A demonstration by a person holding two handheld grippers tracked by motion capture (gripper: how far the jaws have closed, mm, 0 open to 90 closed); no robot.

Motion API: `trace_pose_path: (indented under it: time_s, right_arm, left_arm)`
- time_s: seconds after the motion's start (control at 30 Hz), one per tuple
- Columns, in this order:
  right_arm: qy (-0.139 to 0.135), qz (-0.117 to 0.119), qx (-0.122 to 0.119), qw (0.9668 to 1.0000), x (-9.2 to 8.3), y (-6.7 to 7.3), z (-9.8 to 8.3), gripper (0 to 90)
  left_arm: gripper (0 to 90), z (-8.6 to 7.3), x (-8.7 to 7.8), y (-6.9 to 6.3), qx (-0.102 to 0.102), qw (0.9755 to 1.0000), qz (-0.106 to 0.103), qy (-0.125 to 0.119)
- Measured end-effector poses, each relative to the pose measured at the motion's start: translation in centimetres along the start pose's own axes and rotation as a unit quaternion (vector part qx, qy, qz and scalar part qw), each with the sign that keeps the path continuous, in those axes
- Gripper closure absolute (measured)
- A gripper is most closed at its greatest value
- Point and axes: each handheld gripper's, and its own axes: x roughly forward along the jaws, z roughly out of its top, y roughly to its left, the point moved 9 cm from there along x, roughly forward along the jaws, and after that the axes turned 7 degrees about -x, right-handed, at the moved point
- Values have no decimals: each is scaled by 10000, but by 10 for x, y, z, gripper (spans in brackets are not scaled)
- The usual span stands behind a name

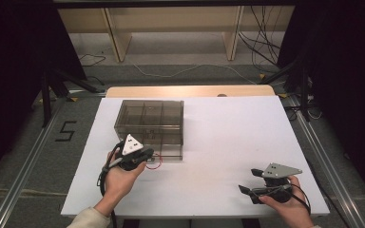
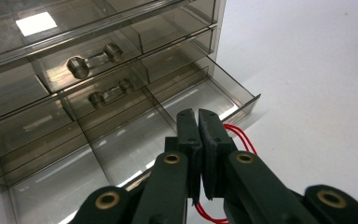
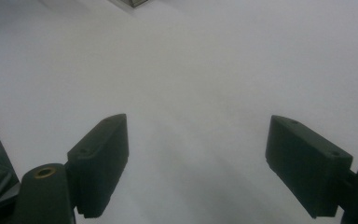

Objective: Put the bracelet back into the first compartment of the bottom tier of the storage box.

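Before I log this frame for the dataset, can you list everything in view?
Drawer cabinet: one, smoky clear plastic, left half of the table; bottom drawer pulled open.
Red loop: one, thin, clamped in the left gripper's jaws by the open drawer; cannot tell rubber band or wire.
Table: one, white top.
Wooden shelf: one, pale, behind the table.
Cables: several, on the floor.
Left gripper: black, shut on the loop.
Right gripper: black, open, near right corner.

red loop (image 2: 242, 137) mostly hidden behind closed left hand-held gripper (image 2: 199, 122), perhaps rubber band; drawer unit (image 2: 121, 70) cut off at edges.
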Motion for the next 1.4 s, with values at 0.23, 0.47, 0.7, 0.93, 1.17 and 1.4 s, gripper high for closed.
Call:
trace_pose_path:
  time_s: [0.23,0.47,0.7,0.93,1.17,1.4]
  right_arm:
    - [24,2,-17,10000,0,0,0,218]
    - [25,1,-16,10000,0,0,0,218]
    - [22,2,-19,10000,0,0,0,218]
    - [22,5,-18,10000,0,0,0,218]
    - [23,4,-20,10000,0,0,0,218]
    - [21,4,-22,10000,0,0,0,218]
  left_arm:
    - [877,0,-1,3,-16,10000,36,-9]
    - [877,0,-3,7,-53,9999,89,-32]
    - [877,0,-5,11,-76,9999,121,-37]
    - [877,1,-7,15,-108,9998,182,-65]
    - [877,1,-9,20,-136,9996,226,-62]
    - [877,0,-9,23,-162,9995,257,-61]
